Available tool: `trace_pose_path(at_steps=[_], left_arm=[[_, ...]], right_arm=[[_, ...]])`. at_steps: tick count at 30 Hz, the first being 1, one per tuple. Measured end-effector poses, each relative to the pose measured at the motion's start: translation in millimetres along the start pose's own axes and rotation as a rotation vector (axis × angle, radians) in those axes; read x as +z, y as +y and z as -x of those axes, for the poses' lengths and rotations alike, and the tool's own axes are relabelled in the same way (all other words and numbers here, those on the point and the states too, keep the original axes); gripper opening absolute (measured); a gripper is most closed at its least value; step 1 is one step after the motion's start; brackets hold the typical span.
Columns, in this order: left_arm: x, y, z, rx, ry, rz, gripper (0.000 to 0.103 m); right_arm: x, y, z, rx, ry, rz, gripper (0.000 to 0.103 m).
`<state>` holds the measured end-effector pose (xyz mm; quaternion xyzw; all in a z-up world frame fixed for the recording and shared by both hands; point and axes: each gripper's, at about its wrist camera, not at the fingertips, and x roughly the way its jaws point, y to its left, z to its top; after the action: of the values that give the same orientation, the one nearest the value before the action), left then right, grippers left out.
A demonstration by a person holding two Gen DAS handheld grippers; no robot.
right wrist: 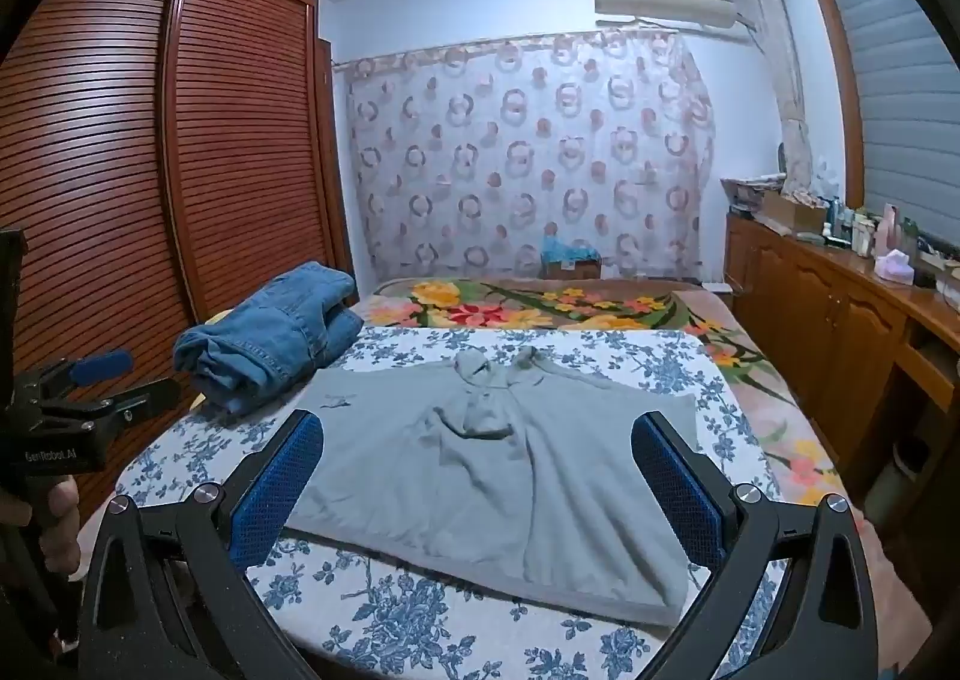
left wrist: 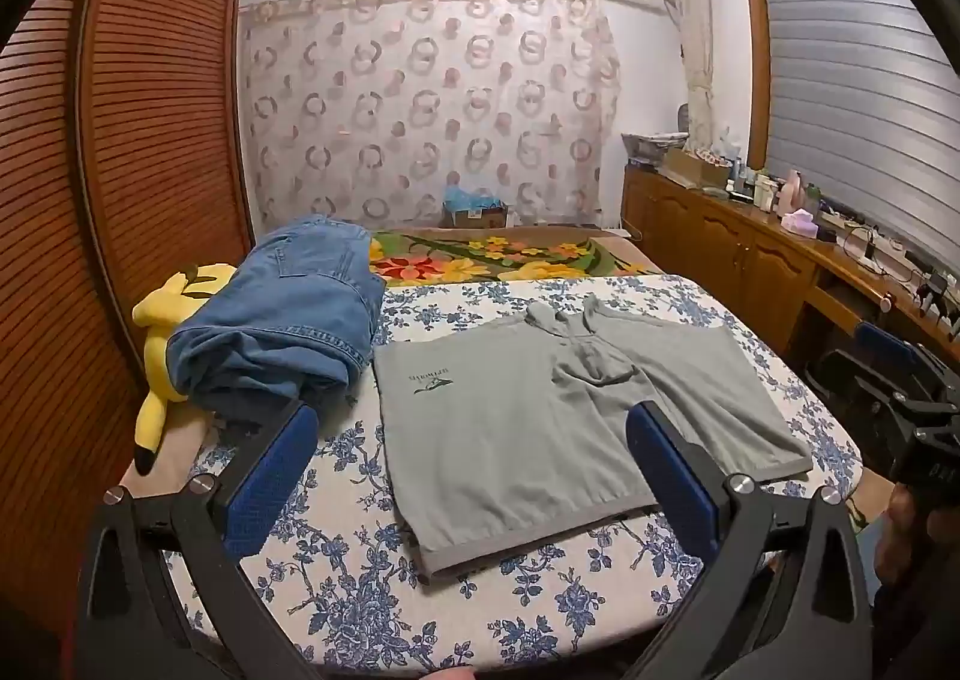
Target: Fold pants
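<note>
Left to right: a yellow plush toy [left wrist: 157, 344] and folded blue jeans [left wrist: 282, 314] are seen beside the grey shorts [left wrist: 558, 410], which are spread flat on the floral bedsheet [left wrist: 336, 590]; left gripper [left wrist: 471, 452] and right gripper [right wrist: 477, 458] are held above them, both released and empty

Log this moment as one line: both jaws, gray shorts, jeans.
left gripper: jaws open, empty | right gripper: jaws open, empty | gray shorts: flat on bed, unfolded | jeans: folded, beside shorts
</note>
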<state>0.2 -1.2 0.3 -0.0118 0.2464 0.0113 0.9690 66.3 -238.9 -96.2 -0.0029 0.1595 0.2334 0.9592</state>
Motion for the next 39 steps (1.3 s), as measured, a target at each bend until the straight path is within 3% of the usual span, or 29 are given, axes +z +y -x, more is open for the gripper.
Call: trace_pose_path(at_steps=[39], left_arm=[[5, -14, 13, -0.002, -0.018, -0.003, 0.103]], right_arm=[[0, 3, 3, -0.012, 0.001, -0.017, 0.103]])
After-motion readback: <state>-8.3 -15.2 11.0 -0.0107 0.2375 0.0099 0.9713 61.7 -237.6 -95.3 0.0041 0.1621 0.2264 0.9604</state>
